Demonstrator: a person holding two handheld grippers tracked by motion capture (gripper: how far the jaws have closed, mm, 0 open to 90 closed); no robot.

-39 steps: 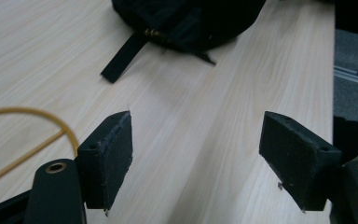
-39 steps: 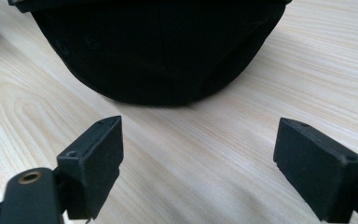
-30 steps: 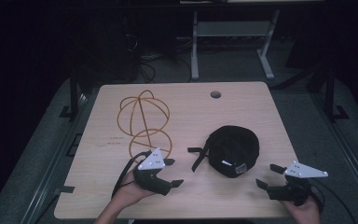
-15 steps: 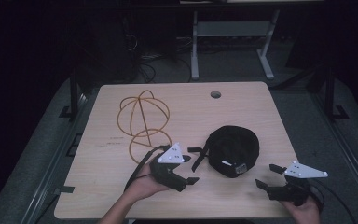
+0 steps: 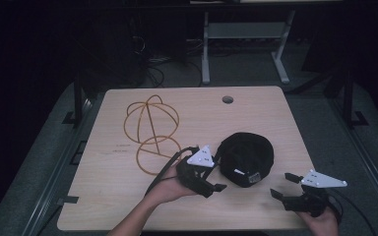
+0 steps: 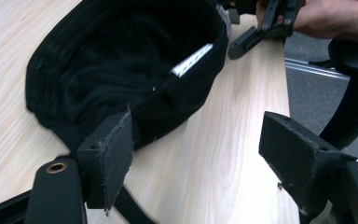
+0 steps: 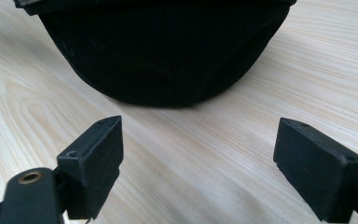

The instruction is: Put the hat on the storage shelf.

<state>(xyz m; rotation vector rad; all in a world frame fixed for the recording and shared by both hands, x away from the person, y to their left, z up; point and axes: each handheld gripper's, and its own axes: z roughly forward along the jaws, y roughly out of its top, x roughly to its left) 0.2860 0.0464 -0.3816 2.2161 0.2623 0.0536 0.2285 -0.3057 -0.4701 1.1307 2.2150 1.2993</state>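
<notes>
A black cap (image 5: 246, 157) lies on the wooden table (image 5: 128, 196), right of centre. Its hollow inside with a white label (image 6: 191, 63) faces the left gripper view, and its rounded brim (image 7: 168, 51) faces the right gripper view. My left gripper (image 5: 217, 173) is open just left of the cap, with one pad (image 6: 112, 154) against the cap's rim and the other pad (image 6: 293, 158) over bare wood. My right gripper (image 5: 284, 184) stands open near the front right edge, a short way from the cap, nothing between its fingers.
A wire frame of orange hoops (image 5: 152, 128) lies on the left half of the table. A round cable hole (image 5: 228, 100) sits near the far edge. A grey metal stand (image 5: 246, 44) and cables are on the dark floor behind.
My left gripper has moved right, from near the orange hoops up to the cap's left side. The right gripper and the cap have stayed put.
</notes>
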